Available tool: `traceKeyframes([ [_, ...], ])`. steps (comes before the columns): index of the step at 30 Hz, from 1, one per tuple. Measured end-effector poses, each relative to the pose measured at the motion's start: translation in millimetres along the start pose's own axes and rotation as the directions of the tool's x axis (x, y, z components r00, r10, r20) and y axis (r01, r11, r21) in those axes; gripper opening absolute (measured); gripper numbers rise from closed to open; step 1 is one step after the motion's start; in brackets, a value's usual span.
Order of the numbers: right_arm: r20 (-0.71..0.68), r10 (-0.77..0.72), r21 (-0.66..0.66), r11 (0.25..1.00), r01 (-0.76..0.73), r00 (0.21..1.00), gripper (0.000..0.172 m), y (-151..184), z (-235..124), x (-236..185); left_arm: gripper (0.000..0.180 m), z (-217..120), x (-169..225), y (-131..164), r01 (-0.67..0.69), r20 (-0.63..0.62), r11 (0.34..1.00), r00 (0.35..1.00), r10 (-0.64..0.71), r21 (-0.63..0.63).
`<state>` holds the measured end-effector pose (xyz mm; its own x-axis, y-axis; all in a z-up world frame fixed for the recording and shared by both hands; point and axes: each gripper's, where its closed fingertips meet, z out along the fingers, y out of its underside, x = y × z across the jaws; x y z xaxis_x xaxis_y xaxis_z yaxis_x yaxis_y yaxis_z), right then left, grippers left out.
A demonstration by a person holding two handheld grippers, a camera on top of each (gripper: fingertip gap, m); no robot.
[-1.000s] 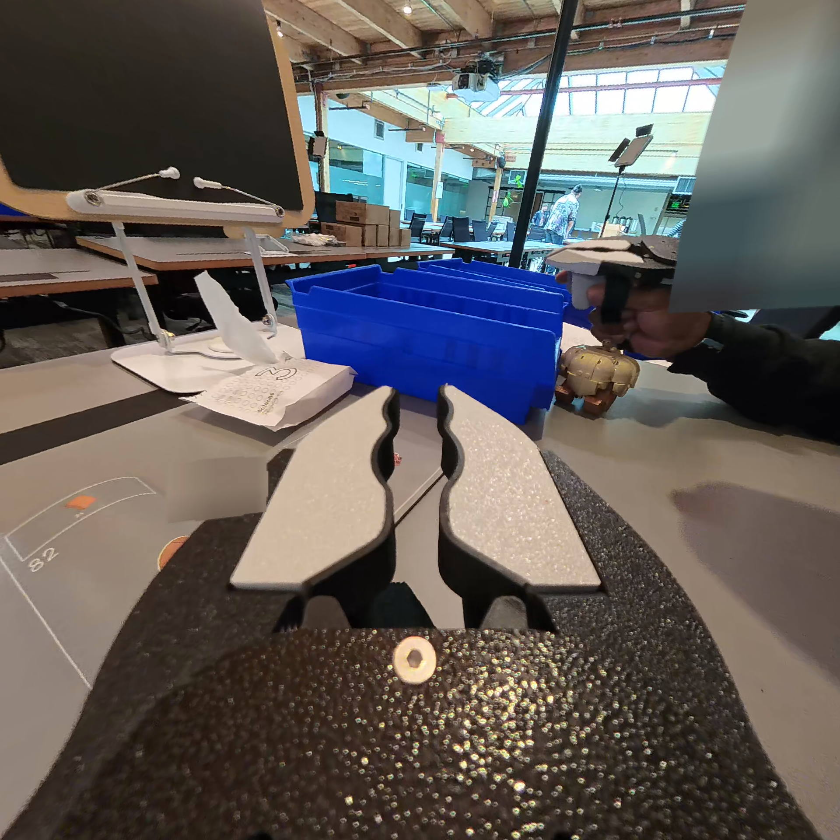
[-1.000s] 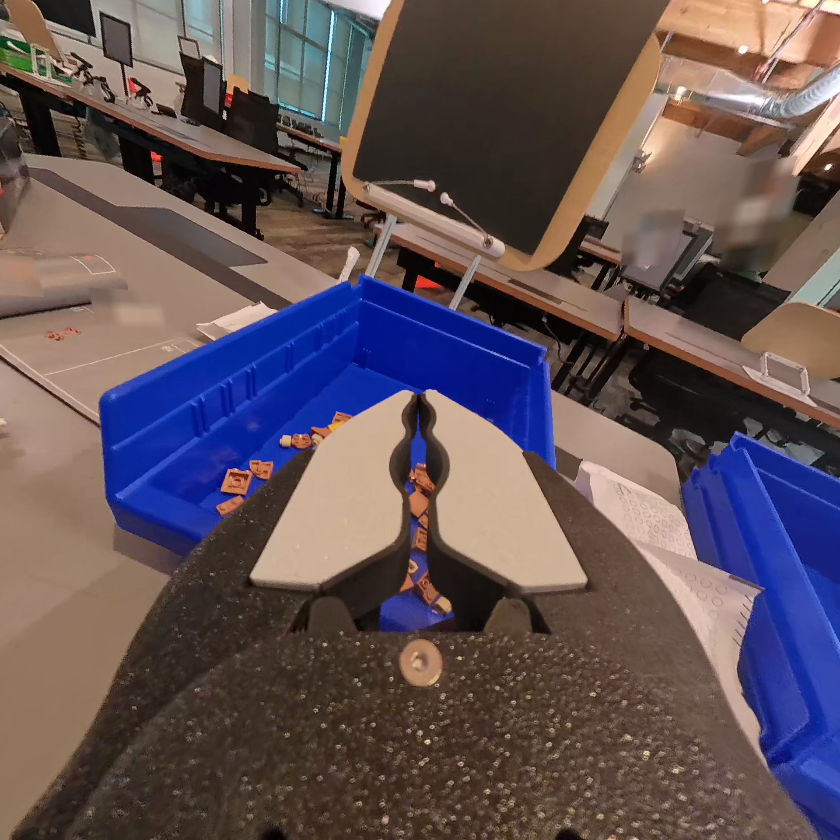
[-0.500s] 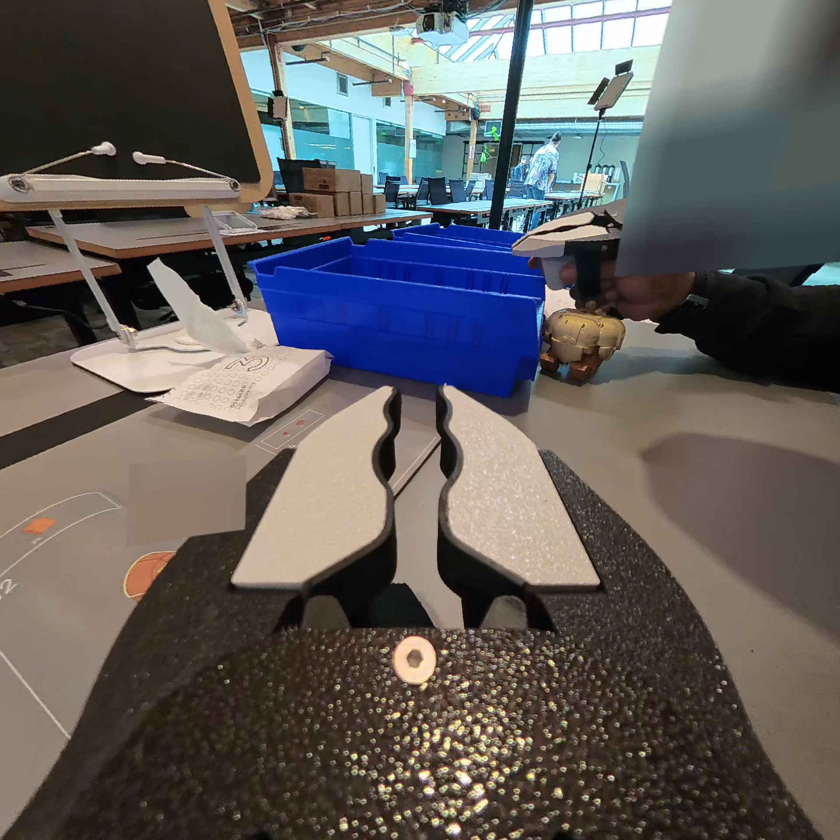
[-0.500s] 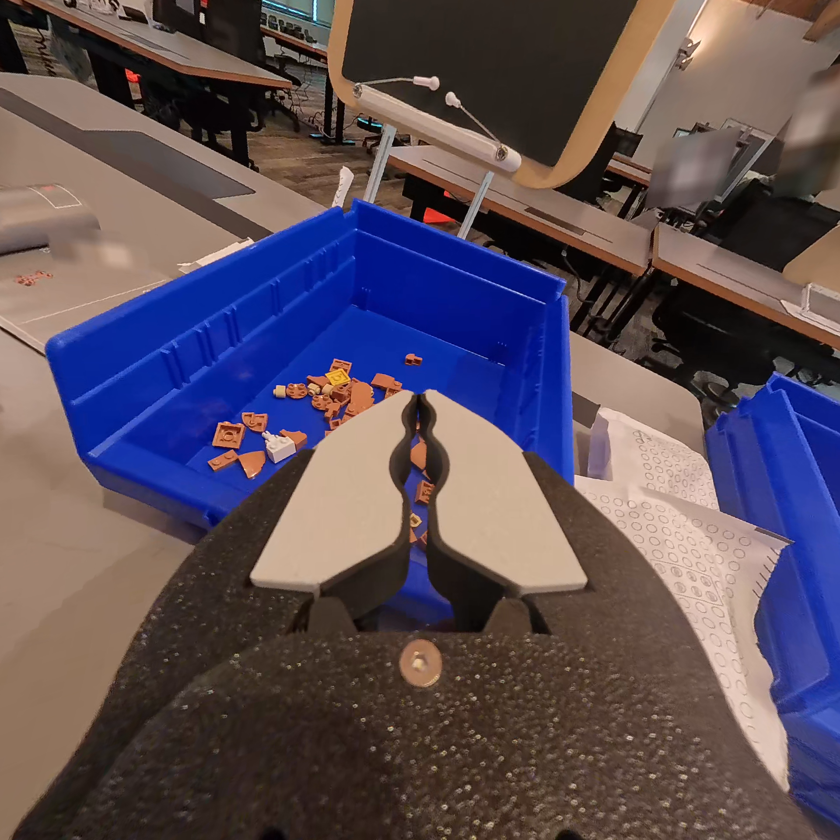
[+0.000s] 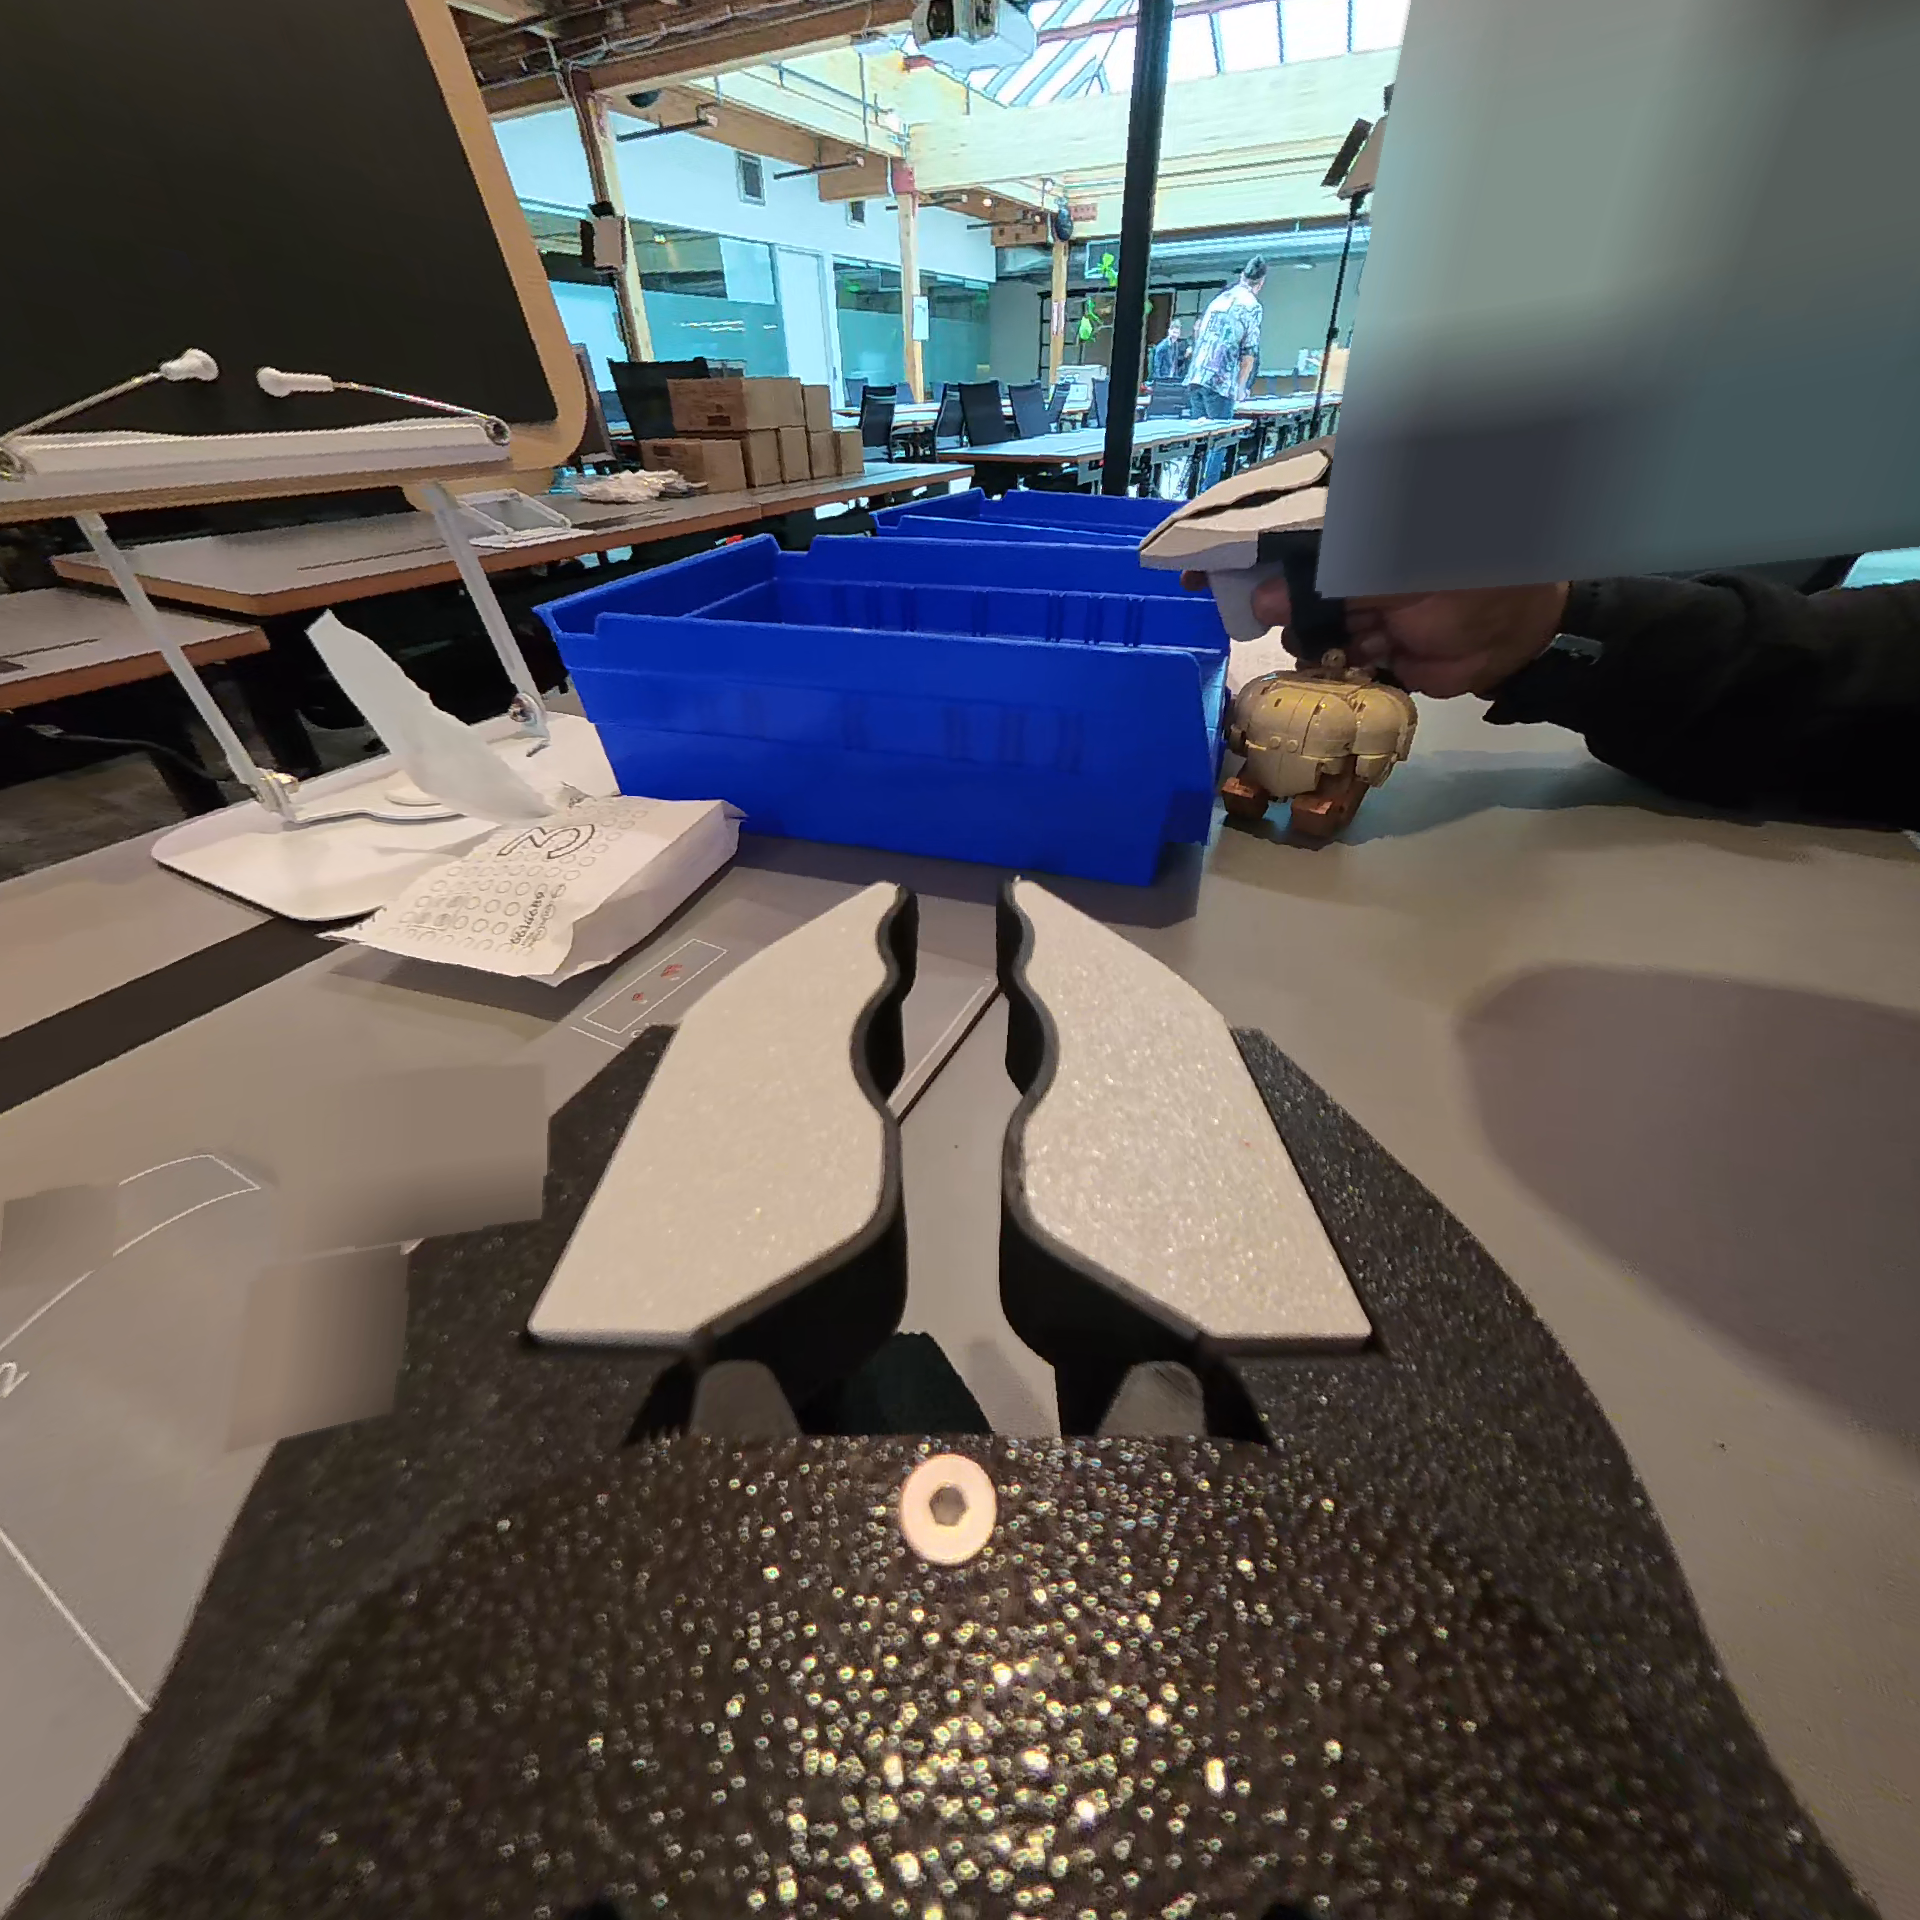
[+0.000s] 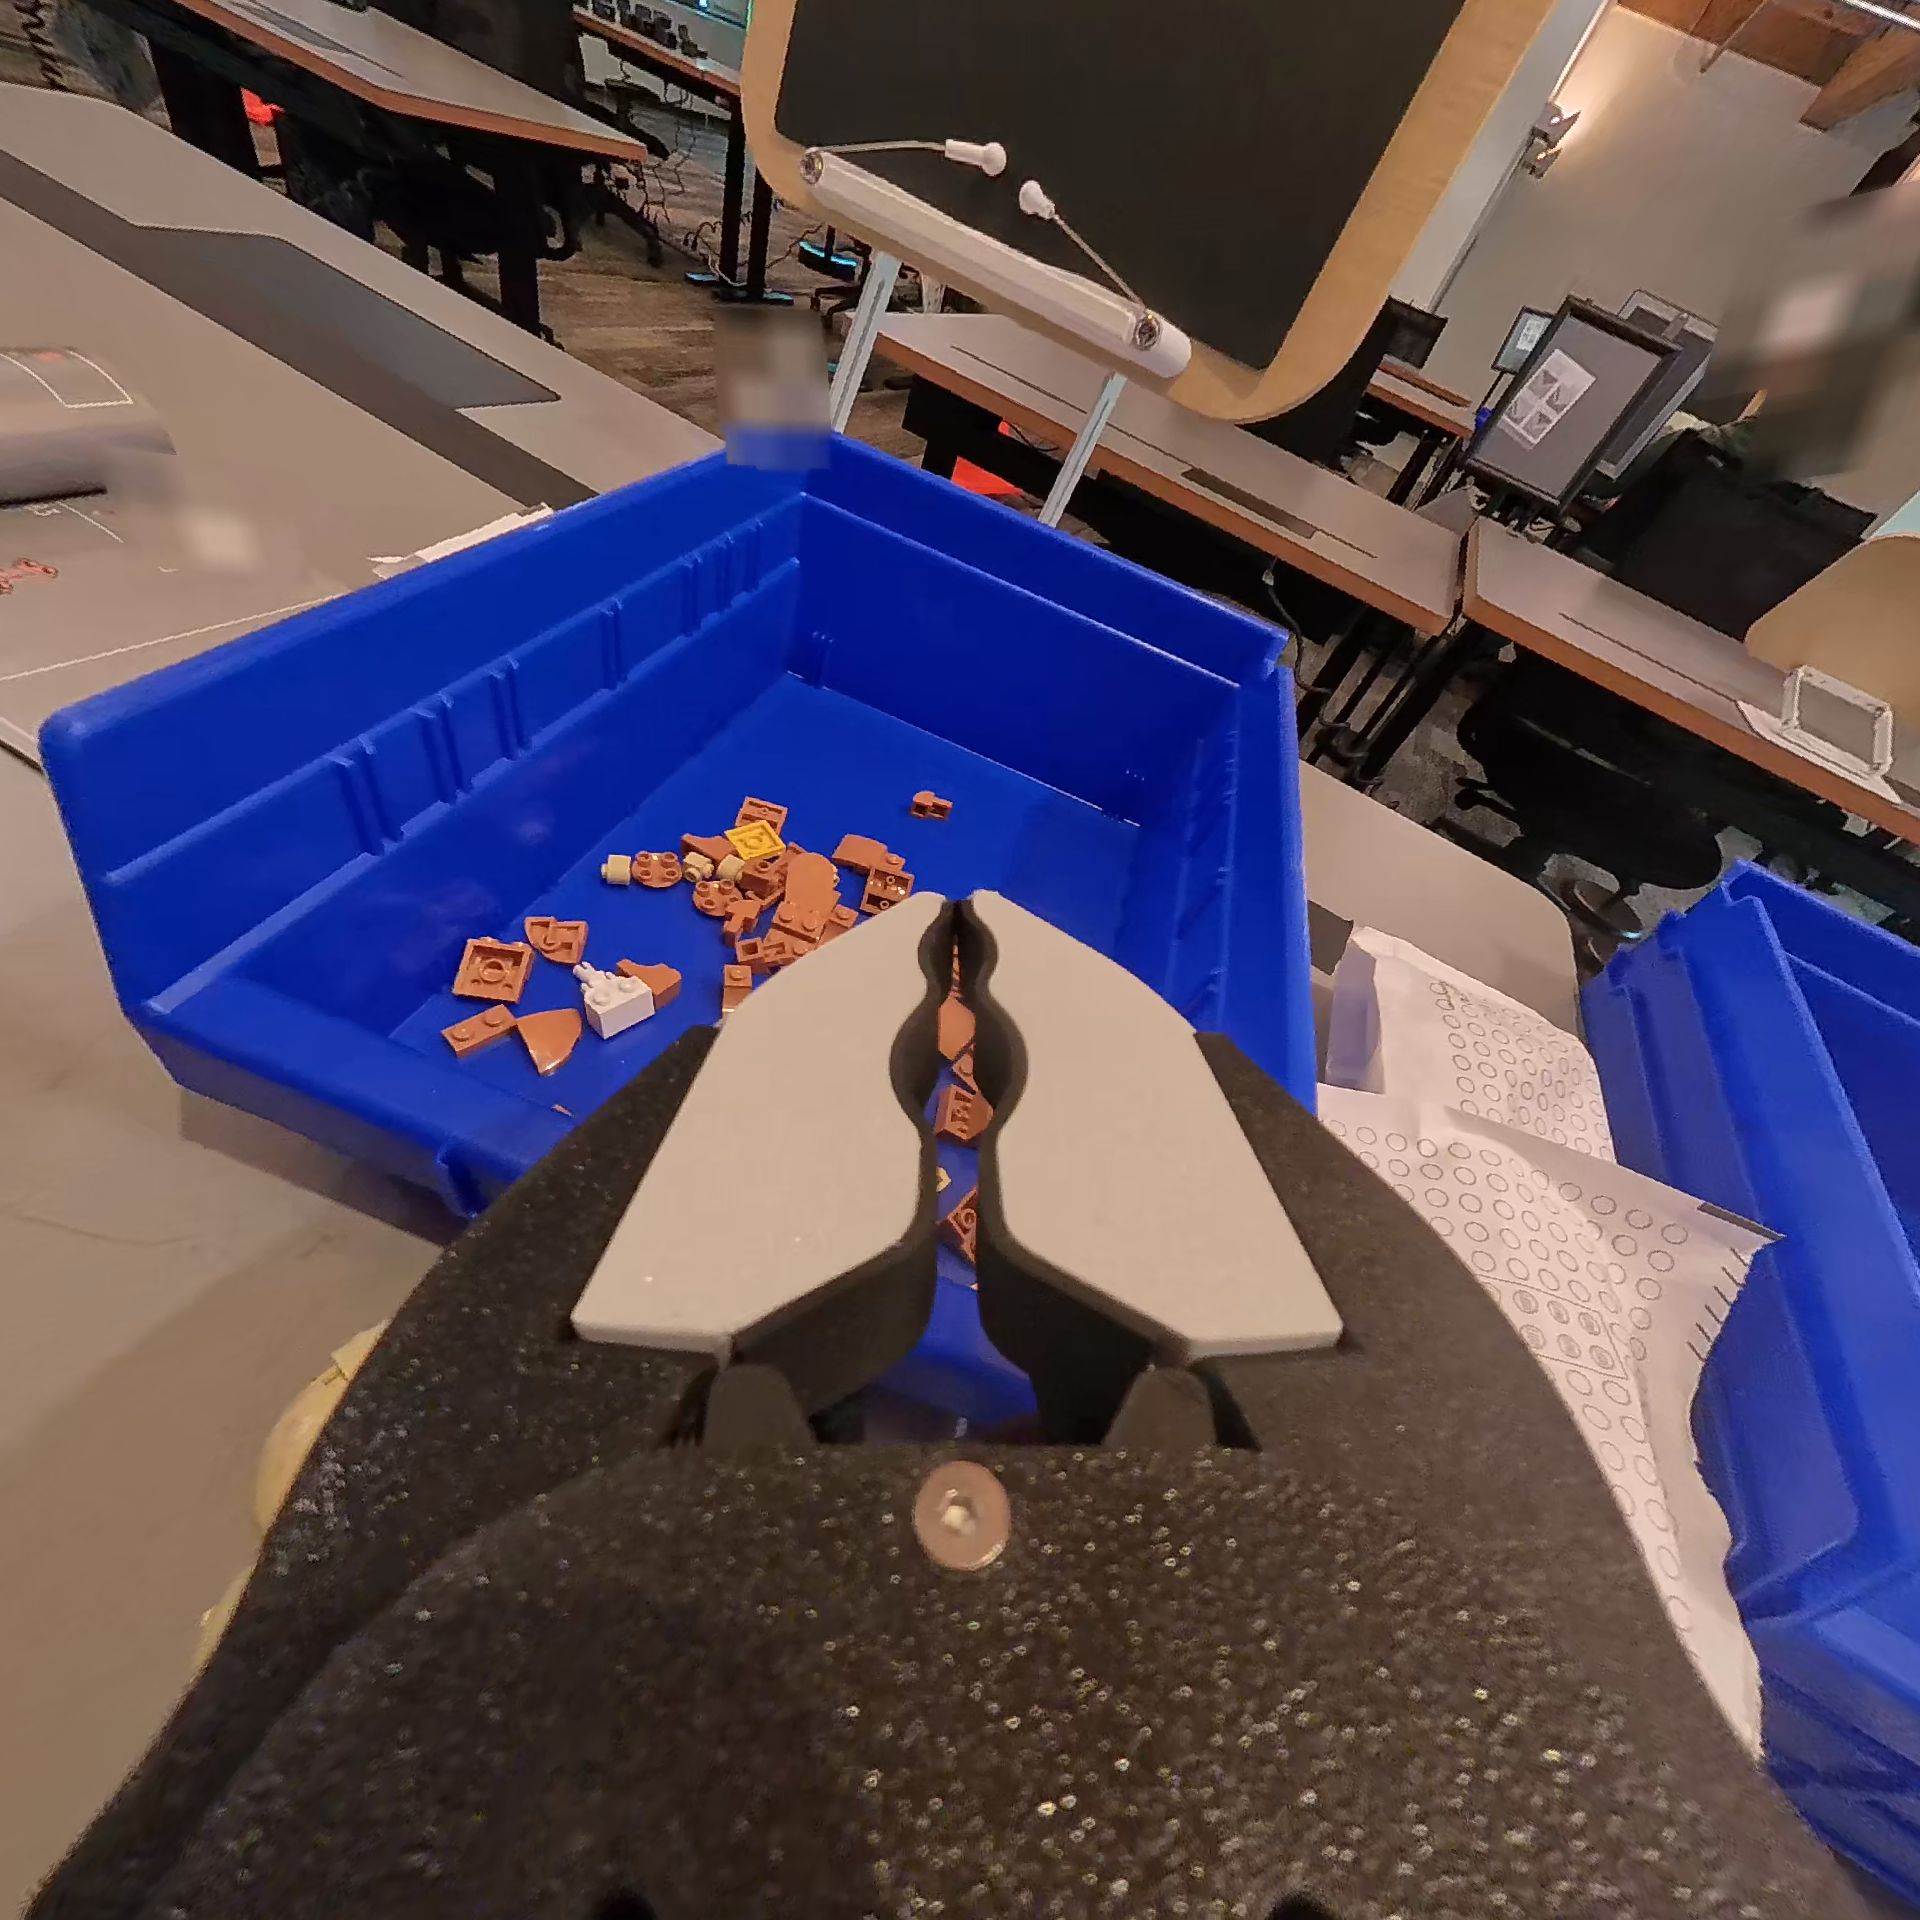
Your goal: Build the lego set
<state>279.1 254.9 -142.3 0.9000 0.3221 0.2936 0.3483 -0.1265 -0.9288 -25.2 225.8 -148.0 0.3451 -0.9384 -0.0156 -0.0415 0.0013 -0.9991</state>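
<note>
My left gripper is open and empty, low over the grey table, pointing at the near wall of a blue bin. My right gripper is shut with its tips touching, and I see nothing between them. It hovers over the near edge of the blue bin, above several loose brown bricks and a white brick on the bin floor. In the left wrist view the right gripper, in a person's hand, sits above a tan brick model beside the bin.
A white printed paper bag lies left of the bin, next to a white stand carrying a black board. In the right wrist view another paper bag and more blue bins lie to the right. There is about 30 centimeters between the tips of the two grippers.
My right gripper has moved forward and tilted down over the bin, so more of its floor and bricks show. My left gripper has drawn back a little from the bin. Neither jaw has changed.
</note>
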Motion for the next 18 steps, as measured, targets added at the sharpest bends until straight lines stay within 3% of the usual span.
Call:
traceKeyframes([
  [18,0.004,-0.036,-0.015,0.999,0.036,0.999,0.0,4.5,2.9,-5.9,0.014,3.5,10.0,7.0,-0.083,-0.015,0.995,0.996,0.083,-0.048],
])
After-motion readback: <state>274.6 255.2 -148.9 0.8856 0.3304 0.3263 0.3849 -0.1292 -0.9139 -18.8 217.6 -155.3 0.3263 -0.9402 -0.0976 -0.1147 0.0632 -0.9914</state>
